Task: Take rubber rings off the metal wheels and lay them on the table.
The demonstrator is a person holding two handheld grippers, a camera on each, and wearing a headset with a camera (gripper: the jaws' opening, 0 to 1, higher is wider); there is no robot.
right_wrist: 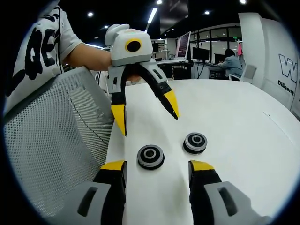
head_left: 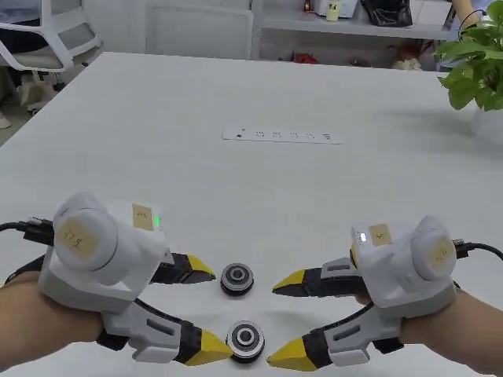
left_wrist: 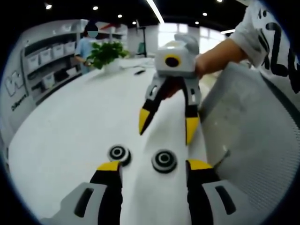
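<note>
Black-rimmed, silver-hubbed far wheel (head_left: 237, 279) and near wheel (head_left: 245, 340) flat on white counter (head_left: 275, 188), between left gripper (head_left: 214, 312) and right gripper (head_left: 275, 323) | left gripper view: both just beyond its spread fingers (left_wrist: 108, 169) | right gripper view: same, fingers (right_wrist: 200, 168) spread

You've got a pwr strip (head_left: 281, 136) mid table (head_left: 157, 141), leafy plant (head_left: 475, 67) at its far-right edge. Office chair (head_left: 55, 35) sits beyond, top left.
</note>
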